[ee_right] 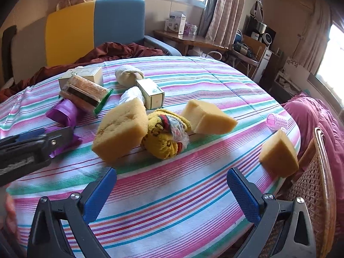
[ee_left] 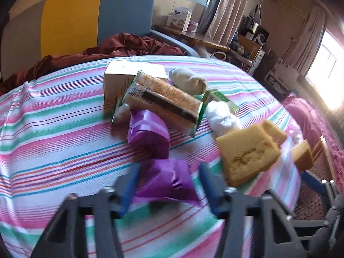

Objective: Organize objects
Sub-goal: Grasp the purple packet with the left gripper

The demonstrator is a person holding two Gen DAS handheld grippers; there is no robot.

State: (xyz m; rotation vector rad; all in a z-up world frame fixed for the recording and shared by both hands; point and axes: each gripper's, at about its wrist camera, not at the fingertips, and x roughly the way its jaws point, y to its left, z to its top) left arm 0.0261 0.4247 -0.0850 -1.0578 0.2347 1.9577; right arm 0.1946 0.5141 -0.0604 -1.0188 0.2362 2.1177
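Note:
Objects lie on a round table with a striped cloth (ee_right: 172,193). My left gripper (ee_left: 168,169) has its blue fingers on both sides of a purple packet (ee_left: 169,180); whether they press it I cannot tell. A second purple packet (ee_left: 148,133) lies just beyond. My right gripper (ee_right: 172,178) is open and empty above bare cloth. Ahead of it lie a large yellow sponge (ee_right: 122,131), a rolled yellow sock (ee_right: 165,137), a second sponge (ee_right: 206,118) and a third sponge (ee_right: 279,152) at the right edge.
A cracker pack (ee_left: 163,101), a white box (ee_left: 120,75), a small green box (ee_right: 150,93), a cream sock roll (ee_left: 187,80), a white plastic wad (ee_left: 223,116) and a pink roller (ee_right: 277,121) lie on the table. A wicker chair (ee_right: 311,182) stands at right.

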